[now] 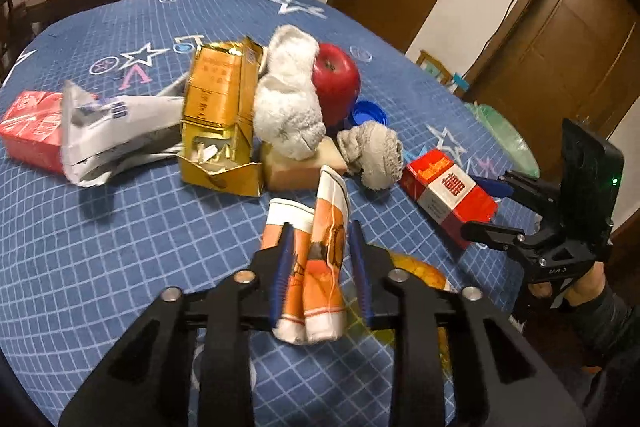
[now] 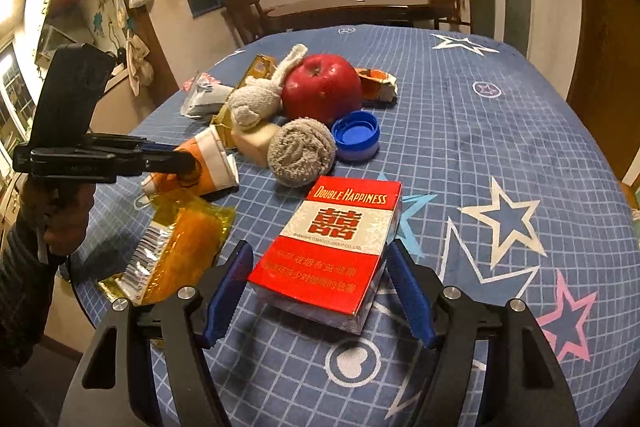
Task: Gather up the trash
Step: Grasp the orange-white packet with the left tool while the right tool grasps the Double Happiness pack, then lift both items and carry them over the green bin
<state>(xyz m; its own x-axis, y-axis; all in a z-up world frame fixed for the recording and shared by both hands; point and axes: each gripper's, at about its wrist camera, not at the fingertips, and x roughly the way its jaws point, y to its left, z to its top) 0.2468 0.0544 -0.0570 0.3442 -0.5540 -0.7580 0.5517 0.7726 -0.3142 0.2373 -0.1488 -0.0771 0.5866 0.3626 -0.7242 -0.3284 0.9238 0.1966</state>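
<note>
Both pads flank the crushed paper cup (image 1: 316,247).

The bench (image 2: 500,155) wears a blue grid cloth printed with stars. A red-and-white cigarette pack (image 2: 332,247) lies between the right jaws, a yellow wrapper (image 2: 176,251) just left of them. Beyond them cluster an apple (image 2: 322,93), blue cap (image 2: 356,139), rolled cloths (image 2: 302,151) and gold carton (image 1: 218,115).

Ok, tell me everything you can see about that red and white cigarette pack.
The cigarette pack is a rectangular carton, red with a white middle band, printed "Double Happiness" above a red double-happiness character. It looks wrapped in clear film. It lies flat, face up, on the blue tablecloth, between the right gripper's blue pads; contact is unclear.
</note>
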